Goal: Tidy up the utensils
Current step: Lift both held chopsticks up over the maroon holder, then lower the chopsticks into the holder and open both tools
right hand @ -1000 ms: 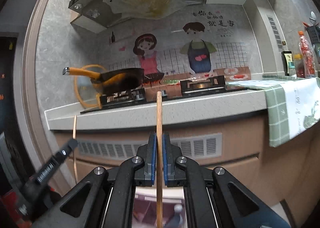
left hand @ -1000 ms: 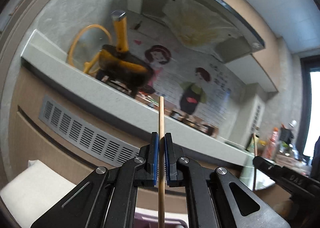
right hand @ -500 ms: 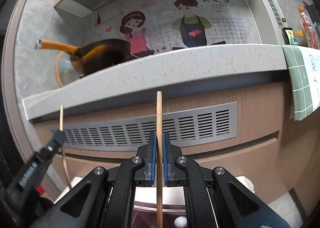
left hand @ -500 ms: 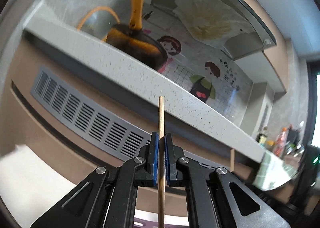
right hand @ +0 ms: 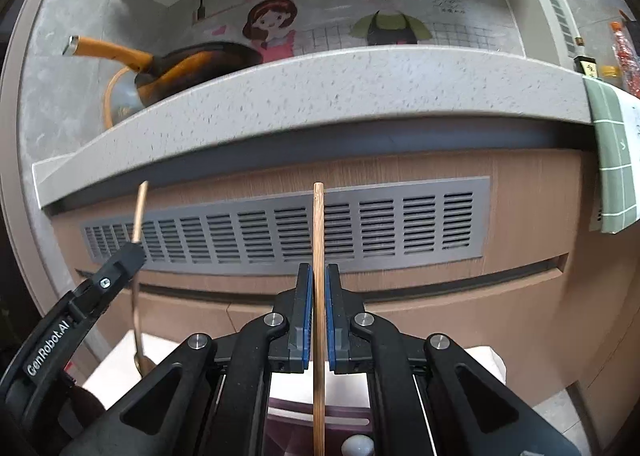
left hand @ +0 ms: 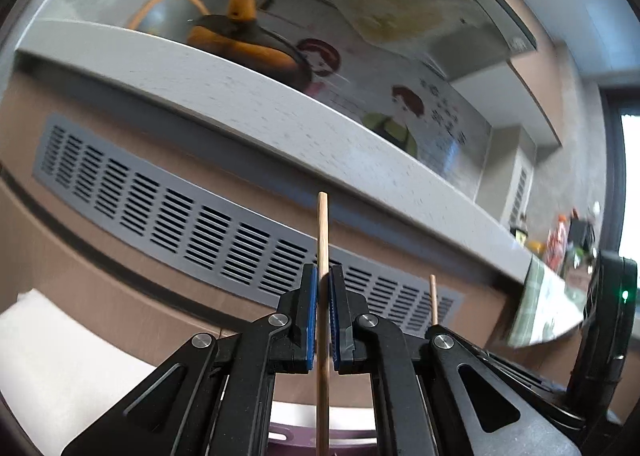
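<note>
My left tongs (left hand: 323, 320) and right tongs (right hand: 316, 316) each pinch one upright chopstick (left hand: 322, 240) (right hand: 318, 240) mid-shaft, nearly closed, in front of the table's front edge (right hand: 320, 96); light, stiff, slick, so grip stays central.

- You hold two chopsticks: left chopstick (left hand: 322, 240), right chopstick (right hand: 318, 240).
- Two grippers: left gripper (left hand: 323, 320), right gripper (right hand: 319, 312).
- One frying pan (right hand: 188, 66) at ten o'clock.
- One vent grille (right hand: 380, 224).
</note>
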`<state>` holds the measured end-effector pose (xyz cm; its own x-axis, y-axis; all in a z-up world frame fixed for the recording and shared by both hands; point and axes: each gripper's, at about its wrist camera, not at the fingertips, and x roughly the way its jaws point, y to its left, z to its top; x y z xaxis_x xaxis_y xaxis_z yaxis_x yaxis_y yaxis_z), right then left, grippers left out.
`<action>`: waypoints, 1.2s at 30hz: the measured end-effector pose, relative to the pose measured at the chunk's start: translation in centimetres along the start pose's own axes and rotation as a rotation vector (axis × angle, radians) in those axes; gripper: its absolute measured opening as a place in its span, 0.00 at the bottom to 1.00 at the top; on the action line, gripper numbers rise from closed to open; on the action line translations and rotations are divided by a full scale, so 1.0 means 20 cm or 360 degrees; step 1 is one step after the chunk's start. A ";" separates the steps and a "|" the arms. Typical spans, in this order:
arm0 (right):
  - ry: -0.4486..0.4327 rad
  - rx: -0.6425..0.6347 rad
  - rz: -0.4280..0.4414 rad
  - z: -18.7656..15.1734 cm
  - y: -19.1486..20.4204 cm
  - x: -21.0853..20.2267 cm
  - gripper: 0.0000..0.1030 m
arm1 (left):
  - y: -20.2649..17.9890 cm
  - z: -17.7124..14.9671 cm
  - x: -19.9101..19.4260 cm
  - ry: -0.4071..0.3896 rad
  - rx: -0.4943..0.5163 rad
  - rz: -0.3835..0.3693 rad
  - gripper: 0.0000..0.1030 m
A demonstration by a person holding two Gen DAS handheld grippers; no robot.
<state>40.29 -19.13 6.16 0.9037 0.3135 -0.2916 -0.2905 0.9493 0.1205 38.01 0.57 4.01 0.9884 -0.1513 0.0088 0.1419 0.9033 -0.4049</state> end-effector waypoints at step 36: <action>0.0737 -0.0218 0.0359 -0.54 -0.03 -0.64 0.14 | 0.14 -0.20 -0.77 0.0920 0.0050 0.0240 0.44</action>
<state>25.57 -23.46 -0.54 0.5895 0.4588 -0.6649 -0.5279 0.8418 0.1129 22.89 3.92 -0.85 0.8099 -0.2063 -0.5491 0.0125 0.9420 -0.3354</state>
